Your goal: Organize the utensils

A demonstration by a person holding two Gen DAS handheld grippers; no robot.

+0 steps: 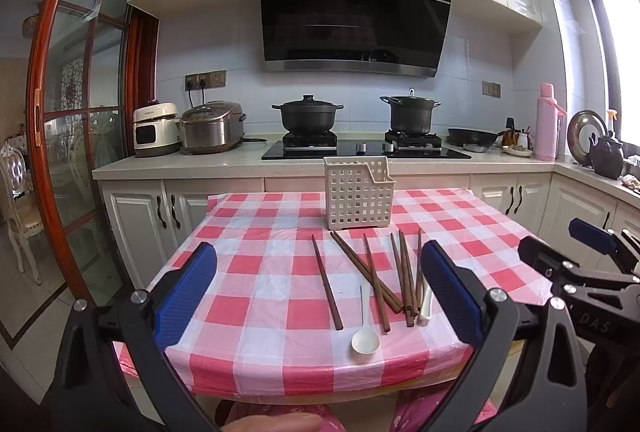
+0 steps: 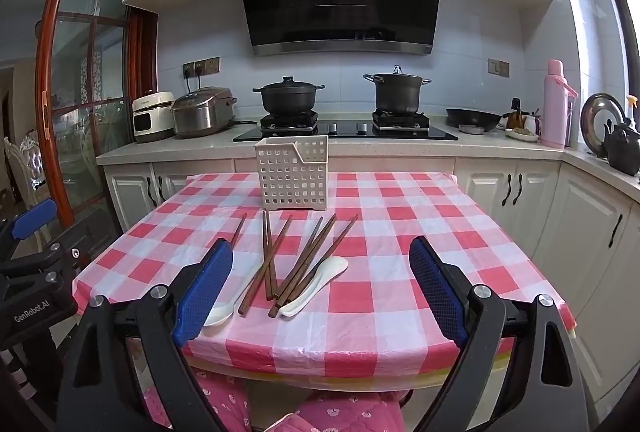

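Several brown wooden chopsticks (image 1: pixel 376 278) (image 2: pixel 298 264) lie loose on the red-and-white checked tablecloth (image 1: pixel 260 256) (image 2: pixel 400 232). Two white spoons lie among them: one (image 1: pixel 365 336) (image 2: pixel 218 314) to the left, one (image 1: pixel 425 306) (image 2: pixel 316 284) to the right. A white perforated utensil basket (image 1: pixel 357 193) (image 2: pixel 293 173) stands upright behind them. My left gripper (image 1: pixel 320 292) is open and empty, held above the table's near edge. My right gripper (image 2: pixel 322 284) is open and empty, also at the near edge. The right gripper also shows at the right of the left wrist view (image 1: pixel 576 252).
Behind the table runs a kitchen counter (image 1: pixel 200 161) with a stove, two black pots (image 1: pixel 307 113) (image 2: pixel 396 91), rice cookers (image 1: pixel 210 125) and a pink thermos (image 2: pixel 556 103). White cabinets stand below. A glass door (image 1: pixel 80 111) is at the left.
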